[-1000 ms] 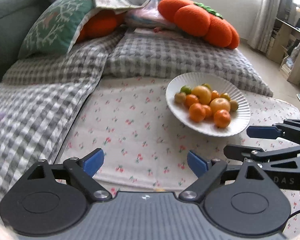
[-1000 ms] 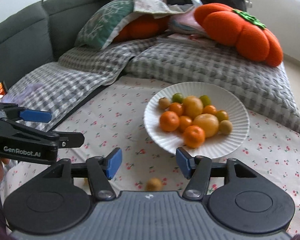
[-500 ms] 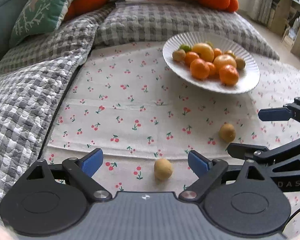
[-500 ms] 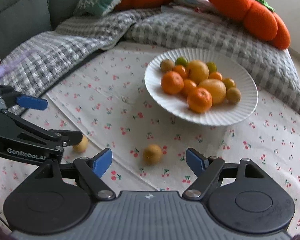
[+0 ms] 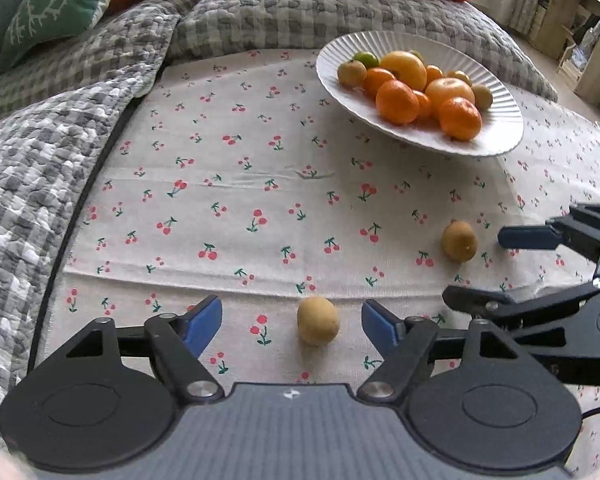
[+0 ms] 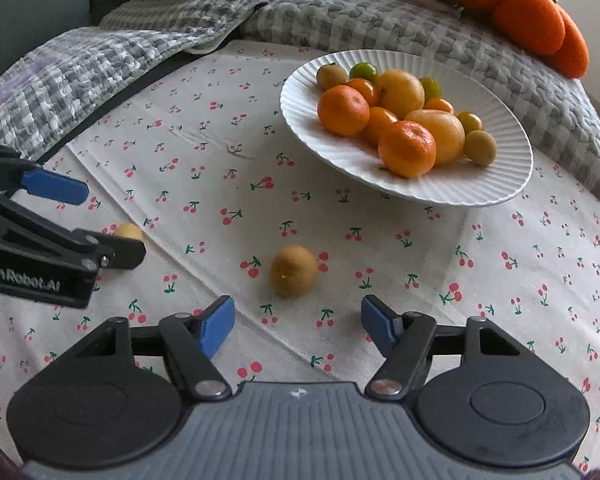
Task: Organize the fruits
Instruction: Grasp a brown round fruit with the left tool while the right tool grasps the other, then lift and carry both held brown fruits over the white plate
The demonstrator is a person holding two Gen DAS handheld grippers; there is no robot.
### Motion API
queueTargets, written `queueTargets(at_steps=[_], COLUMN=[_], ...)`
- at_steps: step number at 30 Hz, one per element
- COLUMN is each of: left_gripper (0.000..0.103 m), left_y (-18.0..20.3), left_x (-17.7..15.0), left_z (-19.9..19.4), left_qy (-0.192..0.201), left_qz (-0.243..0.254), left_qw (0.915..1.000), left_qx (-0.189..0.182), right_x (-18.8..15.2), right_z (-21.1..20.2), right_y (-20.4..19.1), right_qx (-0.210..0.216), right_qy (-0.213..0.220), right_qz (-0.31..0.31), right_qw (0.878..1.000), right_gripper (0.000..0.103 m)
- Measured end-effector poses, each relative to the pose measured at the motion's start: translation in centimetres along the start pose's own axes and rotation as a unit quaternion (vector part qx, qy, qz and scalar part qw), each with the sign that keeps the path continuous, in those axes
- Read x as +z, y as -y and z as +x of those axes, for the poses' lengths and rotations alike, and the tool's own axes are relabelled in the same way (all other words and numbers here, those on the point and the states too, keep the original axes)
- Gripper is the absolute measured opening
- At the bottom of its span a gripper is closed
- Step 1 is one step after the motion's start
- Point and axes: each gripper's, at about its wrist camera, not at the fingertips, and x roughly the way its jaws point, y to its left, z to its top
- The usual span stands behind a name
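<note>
Both grippers dropped toward the cloth, jaws just narrowing. My left gripper [image 5: 292, 322] brackets a yellow fruit [image 5: 318, 320], untouched; right gripper [image 6: 298, 322] gapes short of a brown fruit [image 6: 294, 270]. Plate [image 6: 480, 190] ahead, probably their destination.

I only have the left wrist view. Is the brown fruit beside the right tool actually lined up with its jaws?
Observer: Yes. The right wrist view shows the brown fruit centred just ahead of the right tool. Its jaws have just been closing, but they stand open with nothing between them.
Operator: Is anything on the plate hidden from me?
Observer: A second green fruit sits behind the big yellow fruit on the plate.
</note>
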Motion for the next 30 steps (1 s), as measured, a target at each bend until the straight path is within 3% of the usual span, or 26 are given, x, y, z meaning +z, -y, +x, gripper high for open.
queueTargets(at_steps=[4,7,12,16,27,30], left_gripper=[0.061,0.050,0.038,0.020,0.018,0.018], left_y=[0.4,0.6,0.7,0.9,1.3,1.3], left_x=[-0.2,-0.5,-0.7,-0.7,-0.8,-0.8], left_z=[0.5,1.1,1.2,1.1,1.1,1.1], left_qy=[-0.003,-0.011,-0.003,0.000,0.005,0.005], left_qz=[0.015,0.024,0.028,0.029,0.039,0.039], left_qw=[0.9999,0.9996,0.9995,0.9993,0.9991,0.9991], left_qx=[0.001,0.001,-0.012,-0.023,-0.017,-0.017], right_x=[0.1,-0.2,-0.6,-0.8,-0.7,-0.8], right_z=[0.1,0.2,0.3,0.3,0.4,0.3], right_y=[0.0,0.0,-0.1,0.0,-0.2,-0.3], right_qx=[0.002,0.004,0.001,0.000,-0.005,-0.008], right_qy=[0.007,0.018,0.045,0.059,0.070,0.074], right_qz=[0.002,0.005,-0.001,0.004,0.002,-0.002], right_qw=[1.000,1.000,0.999,0.998,0.998,0.997], right_gripper=[0.052,0.051,0.051,0.049,0.035,0.027])
